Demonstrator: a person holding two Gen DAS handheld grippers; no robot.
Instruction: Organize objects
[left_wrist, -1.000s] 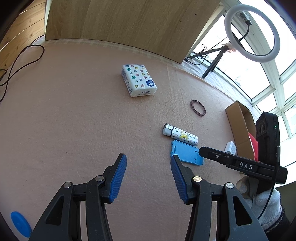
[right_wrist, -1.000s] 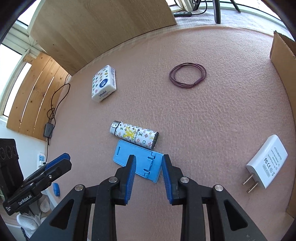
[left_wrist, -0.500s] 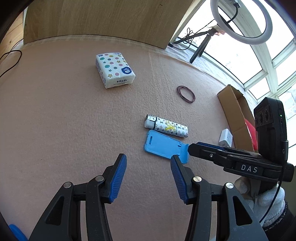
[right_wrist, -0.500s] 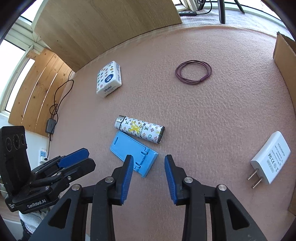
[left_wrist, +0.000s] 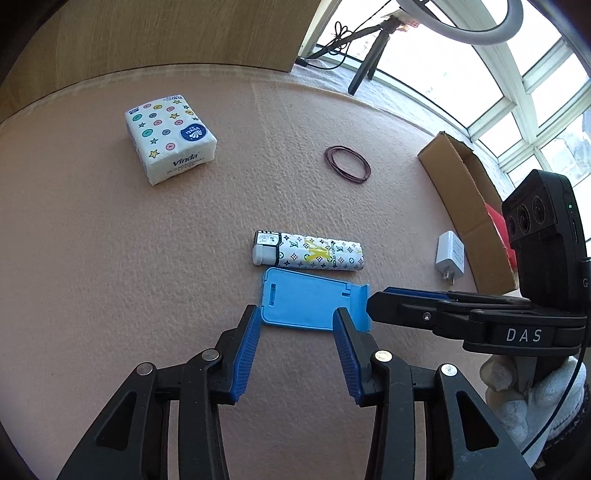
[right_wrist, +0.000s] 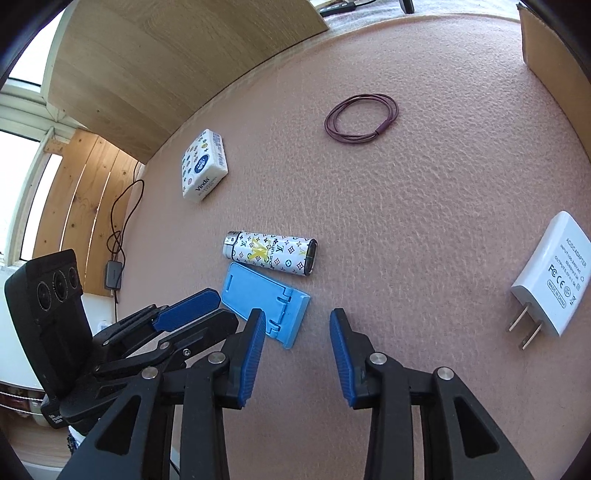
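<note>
Left wrist view: your left claw (left_wrist: 295, 325) is open and empty at lower centre, its blue pads straddling the near edge of the blue phone stand (left_wrist: 314, 304), which lies flat on the pink table (left_wrist: 110, 258). The patterned lighter (left_wrist: 308, 254) lies just beyond the stand, almost touching it. The tissue pack (left_wrist: 170, 138) sits upper left, the hair-tie loop (left_wrist: 347, 163) upper centre, the white charger (left_wrist: 450, 255) at right, near the cardboard box (left_wrist: 465, 206). Your right claw (left_wrist: 373, 304) enters from the right, its tip at the stand's right end.

Right wrist view: your right claw (right_wrist: 297, 334) is open, holding nothing, with the stand (right_wrist: 266, 301) just ahead of its left pad. The charger (right_wrist: 554, 273) lies far right, the loop (right_wrist: 362, 117) at top, the tissue pack (right_wrist: 203, 164) upper left.

Progress, as a judgement: all five loose items lie on the table, so sorting appears barely started. The stand looks like the current target; nothing is gripped yet.
</note>
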